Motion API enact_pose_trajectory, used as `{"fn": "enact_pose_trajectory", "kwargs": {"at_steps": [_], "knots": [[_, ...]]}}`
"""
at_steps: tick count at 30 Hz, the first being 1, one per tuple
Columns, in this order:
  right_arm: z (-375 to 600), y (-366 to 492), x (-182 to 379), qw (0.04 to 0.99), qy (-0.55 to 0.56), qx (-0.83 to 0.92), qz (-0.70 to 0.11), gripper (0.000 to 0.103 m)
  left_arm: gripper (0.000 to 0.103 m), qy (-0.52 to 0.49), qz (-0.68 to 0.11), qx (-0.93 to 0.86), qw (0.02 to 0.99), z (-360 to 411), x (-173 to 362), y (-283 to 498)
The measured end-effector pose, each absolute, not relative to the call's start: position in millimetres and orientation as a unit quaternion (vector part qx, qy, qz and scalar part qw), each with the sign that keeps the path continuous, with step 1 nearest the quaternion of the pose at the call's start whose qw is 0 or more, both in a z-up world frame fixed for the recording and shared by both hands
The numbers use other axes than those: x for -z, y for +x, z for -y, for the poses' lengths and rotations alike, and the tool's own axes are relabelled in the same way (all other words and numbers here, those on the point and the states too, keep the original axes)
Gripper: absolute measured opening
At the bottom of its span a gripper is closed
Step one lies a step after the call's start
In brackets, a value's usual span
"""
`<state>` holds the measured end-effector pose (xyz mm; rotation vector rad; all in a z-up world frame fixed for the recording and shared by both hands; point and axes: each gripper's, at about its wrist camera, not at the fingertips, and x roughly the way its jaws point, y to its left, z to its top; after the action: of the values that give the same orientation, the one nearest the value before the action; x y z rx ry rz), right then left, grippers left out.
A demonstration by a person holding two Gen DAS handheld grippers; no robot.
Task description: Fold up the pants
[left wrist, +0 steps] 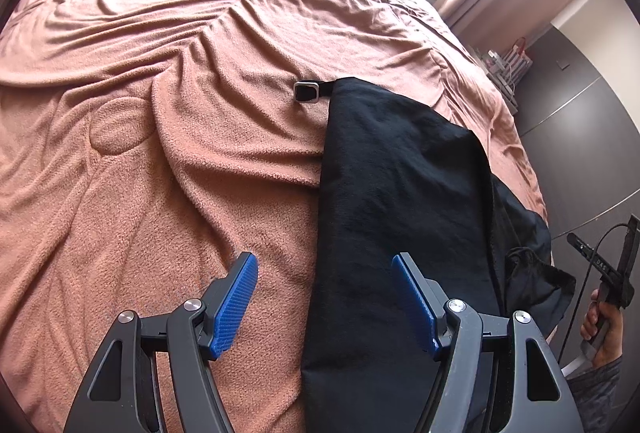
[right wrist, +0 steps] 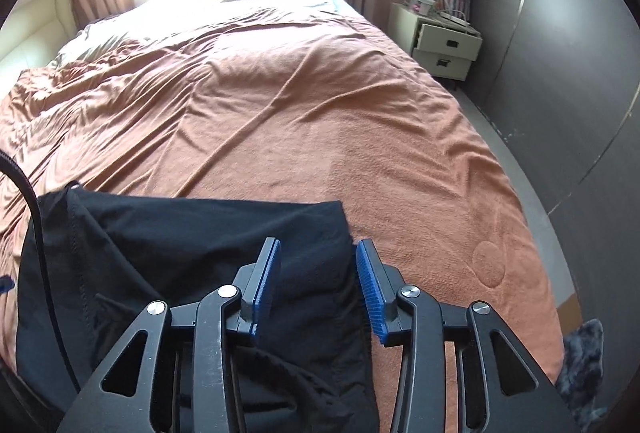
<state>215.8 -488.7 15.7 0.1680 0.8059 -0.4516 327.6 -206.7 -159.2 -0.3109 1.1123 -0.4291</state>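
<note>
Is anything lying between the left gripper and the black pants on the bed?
Nothing visible. The left gripper hangs open above the near edge of the folded black fabric pants, with only the brown fleece blanket beneath. A small black-strapped smartwatch lies at the pants' far corner, beyond the gripper.

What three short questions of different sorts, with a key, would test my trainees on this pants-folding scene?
1. True or false: the black pants lie on a brown blanket.
2. Which small thing lies at the pants' far edge? A) watch B) spoon C) key
3. Fill in: the right gripper has its jaws apart, pressing on ___.

Key
1. True.
2. A, the watch.
3. Nothing; the cloth lies below the jaws, unpinched. The left gripper is open too.
</note>
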Motion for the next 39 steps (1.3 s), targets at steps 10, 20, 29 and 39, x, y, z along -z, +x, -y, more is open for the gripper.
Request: {"fn": "enact_pose_trajectory", "kwargs": {"at_steps": [10,20,29,39], "knots": [[454,213,-6,0.895,0.022,0.107,-0.432,0.051,0.072,-0.147,-0.522,0.204,0.815,206,158,320],[444,249,12,0.885,-0.018,0.036,-0.463,0.061,0.072,-0.157,-0.526,0.200,0.812,195,162,323],[436,289,38,0.853,-0.071,0.011,-0.517,0.061,0.072,-0.161,-0.524,0.197,0.813,185,160,322],[424,292,44,0.848,-0.114,0.015,-0.518,0.004,0.072,-0.166,-0.523,0.198,0.812,182,155,317]]}}
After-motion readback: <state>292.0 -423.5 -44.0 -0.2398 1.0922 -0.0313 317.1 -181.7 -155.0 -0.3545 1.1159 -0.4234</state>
